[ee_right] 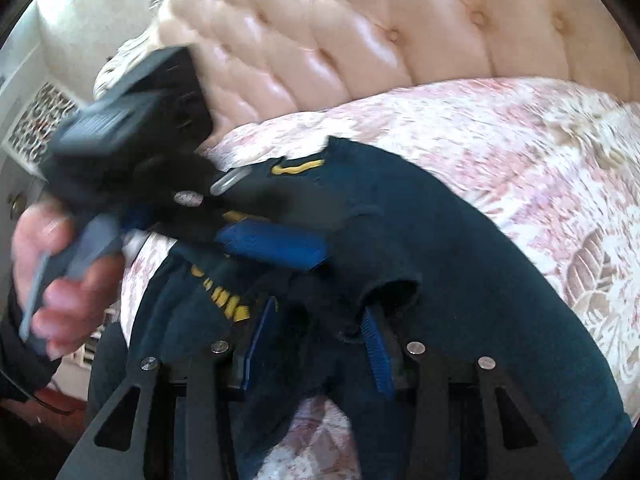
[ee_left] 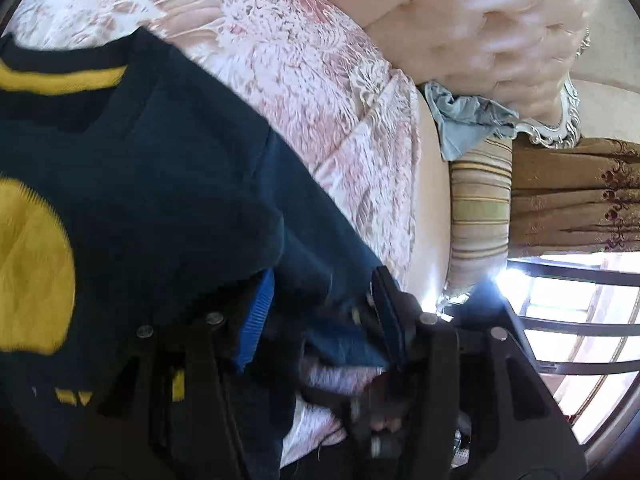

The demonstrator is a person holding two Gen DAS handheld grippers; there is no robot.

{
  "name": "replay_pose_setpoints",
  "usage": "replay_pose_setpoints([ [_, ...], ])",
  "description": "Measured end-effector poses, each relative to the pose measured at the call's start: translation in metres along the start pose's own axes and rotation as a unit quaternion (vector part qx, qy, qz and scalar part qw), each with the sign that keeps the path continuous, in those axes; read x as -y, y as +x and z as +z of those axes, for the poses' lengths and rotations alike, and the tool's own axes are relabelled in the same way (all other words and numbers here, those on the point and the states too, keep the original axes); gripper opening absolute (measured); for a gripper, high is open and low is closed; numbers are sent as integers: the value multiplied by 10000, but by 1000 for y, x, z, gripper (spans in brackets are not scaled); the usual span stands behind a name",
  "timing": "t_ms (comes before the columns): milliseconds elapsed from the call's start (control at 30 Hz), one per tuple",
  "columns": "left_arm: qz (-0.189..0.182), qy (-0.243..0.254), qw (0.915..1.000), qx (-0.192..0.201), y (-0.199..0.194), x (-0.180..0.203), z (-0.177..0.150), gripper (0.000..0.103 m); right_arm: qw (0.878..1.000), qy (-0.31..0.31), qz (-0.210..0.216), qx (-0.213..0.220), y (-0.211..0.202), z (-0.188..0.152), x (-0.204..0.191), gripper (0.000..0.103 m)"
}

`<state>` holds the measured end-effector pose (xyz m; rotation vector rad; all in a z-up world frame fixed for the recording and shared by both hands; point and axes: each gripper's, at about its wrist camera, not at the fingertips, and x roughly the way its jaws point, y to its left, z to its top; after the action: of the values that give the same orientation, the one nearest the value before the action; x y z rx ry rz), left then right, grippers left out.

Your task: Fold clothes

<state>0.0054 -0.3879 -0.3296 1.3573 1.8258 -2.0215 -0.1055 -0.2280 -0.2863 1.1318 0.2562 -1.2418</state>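
The navy shirt (ee_right: 460,248) is spread on the pink floral bedspread (ee_right: 520,140). Left gripper (ee_left: 320,312) and right gripper (ee_right: 316,336) both have fingers apart with shirt fabric bunched between them, can't tell if they're actually pinching it.

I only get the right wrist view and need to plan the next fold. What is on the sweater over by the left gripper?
Observer: The left wrist view shows a big yellow patch on the navy sweater, at that picture's left edge.
Operator: Any other clothes waiting?
Observer: Yes, a crumpled pale blue garment sits at the bed's edge, next to the headboard.
Operator: Is the left gripper gripping cloth?
Observer: Navy fabric lies between the pads of the left gripper, which stand apart. I cannot tell whether they pinch it.
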Motion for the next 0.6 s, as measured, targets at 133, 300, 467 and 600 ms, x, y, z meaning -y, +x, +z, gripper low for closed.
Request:
replay_pose_setpoints([
  [133,-162,-188,9997,28,8,-6,8,61,9994,-204,-178,-203,11,-1,-7,45],
  [300,-514,-230,9984,108,-1,-8,0,63,9993,-96,-61,-355,11,-4,-2,45],
  [467,-898,-312,9946,408,-26,-17,-21,63,9977,636,213,-65,-2,-2,24,45],
  [600,-1177,-851,9872,661,-26,-51,-32,62,9886,1291,727,265,-8,2,42,47],
])
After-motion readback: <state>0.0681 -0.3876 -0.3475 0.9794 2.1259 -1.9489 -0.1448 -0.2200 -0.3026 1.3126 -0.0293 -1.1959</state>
